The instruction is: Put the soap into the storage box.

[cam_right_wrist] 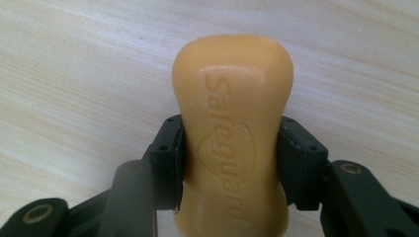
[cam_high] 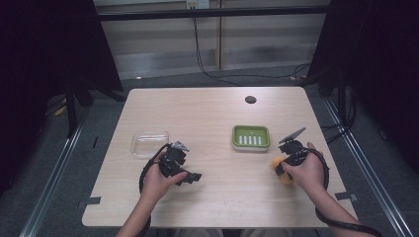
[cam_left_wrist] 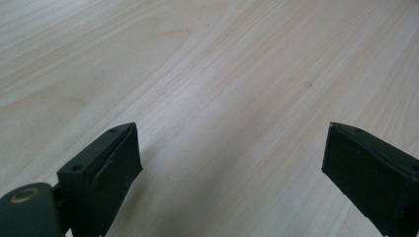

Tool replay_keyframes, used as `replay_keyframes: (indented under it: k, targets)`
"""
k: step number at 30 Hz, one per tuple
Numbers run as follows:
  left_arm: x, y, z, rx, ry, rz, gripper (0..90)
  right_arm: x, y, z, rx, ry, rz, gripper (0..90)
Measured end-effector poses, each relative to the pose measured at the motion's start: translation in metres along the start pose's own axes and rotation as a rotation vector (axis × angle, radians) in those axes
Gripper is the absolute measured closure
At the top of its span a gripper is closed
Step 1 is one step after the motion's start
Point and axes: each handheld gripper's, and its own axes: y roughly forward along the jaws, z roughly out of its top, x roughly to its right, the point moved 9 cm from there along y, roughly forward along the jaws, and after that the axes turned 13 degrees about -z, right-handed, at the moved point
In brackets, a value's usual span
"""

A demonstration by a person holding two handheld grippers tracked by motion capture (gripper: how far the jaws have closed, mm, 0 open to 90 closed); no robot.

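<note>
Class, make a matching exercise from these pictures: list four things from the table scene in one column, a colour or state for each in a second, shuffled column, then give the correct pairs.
Things:
1. soap bar
2. soap dish
3. plastic container
4. left tool

Colour or state:
A. green, with white slots
B. jaws wide apart, nothing between them
C. clear, standing empty on the table
D. orange-yellow, clamped in the right tool

Pairs: 1-D, 2-A, 3-C, 4-B
</note>
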Motion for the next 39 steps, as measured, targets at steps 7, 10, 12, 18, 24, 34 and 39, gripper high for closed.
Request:
replay_keyframes:
  k: [7,10,12,18,24,34,39]
  targets:
    - [-0.001,0.0,-0.001,-0.005,-0.002,0.001,7.8,-0.004,-0.011,0.007,0.023,-0.088,0.021,51.1]
    - [-0.001,0.0,-0.002,-0.008,-0.002,0.001,7.7,-0.005,-0.015,0.01,0.029,-0.131,0.021,51.1]
    - [-0.001,-0.001,-0.001,-0.002,-0.003,0.004,7.8,-0.006,-0.018,0.012,0.037,-0.153,0.016,51.1]
    - [-0.002,-0.001,-0.001,-0.006,0.0,0.001,7.6,-0.009,-0.025,0.02,0.056,-0.215,0.029,51.1]
    - [-0.002,-0.001,-0.001,0.002,-0.002,-0.002,7.6,-0.012,-0.03,0.026,0.063,-0.275,0.038,51.1]
    - [-0.004,-0.002,-0.002,-0.004,0.001,0.0,7.6,-0.016,-0.033,0.033,0.084,-0.344,0.039,51.1]
    - [-0.004,-0.001,-0.002,-0.006,0.002,0.001,7.6,-0.018,-0.035,0.036,0.084,-0.375,0.042,51.1]
